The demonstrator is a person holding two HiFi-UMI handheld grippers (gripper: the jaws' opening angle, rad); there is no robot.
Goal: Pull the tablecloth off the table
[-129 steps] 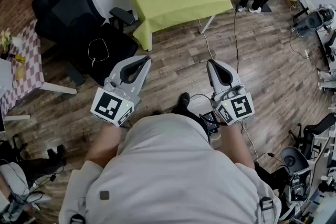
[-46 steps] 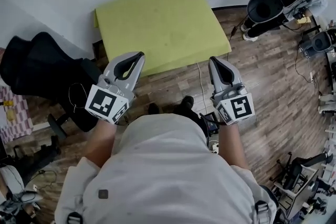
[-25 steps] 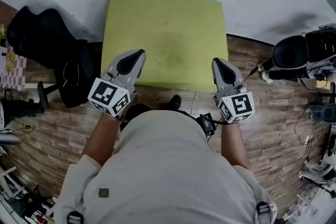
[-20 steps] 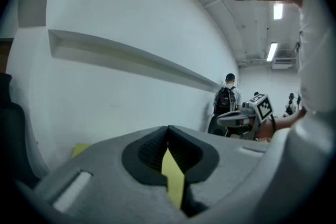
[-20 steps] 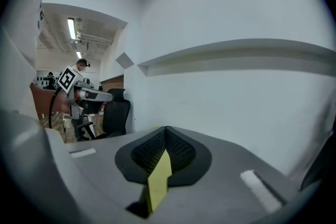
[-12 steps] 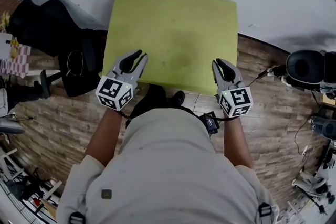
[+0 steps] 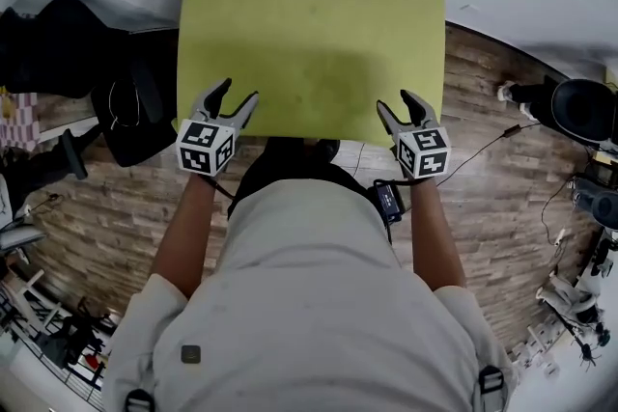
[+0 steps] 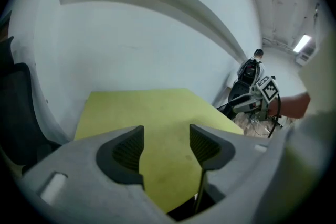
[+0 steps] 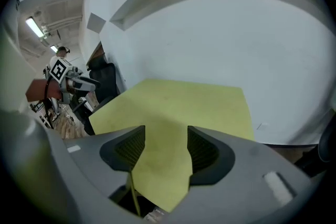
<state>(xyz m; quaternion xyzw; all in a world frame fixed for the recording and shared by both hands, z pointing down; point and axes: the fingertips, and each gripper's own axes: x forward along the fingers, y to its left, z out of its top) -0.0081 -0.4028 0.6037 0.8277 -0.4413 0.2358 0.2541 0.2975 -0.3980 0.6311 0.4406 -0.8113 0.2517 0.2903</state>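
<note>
**Inspector:** Green cloth, where does it lie?

**Operator:** Spread flat ahead of me, its near edge at both grippers' tips. The jaws of the left gripper and right gripper are opening, with nothing gripped yet.

**Inspector:** Risks?

**Operator:** I judge a shallow bite would slip off the edge. An uneven pull from one side could skew the cloth or snag it.

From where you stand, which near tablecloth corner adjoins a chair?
The near left corner, by the black chair; the right corner borders only floor.
</note>
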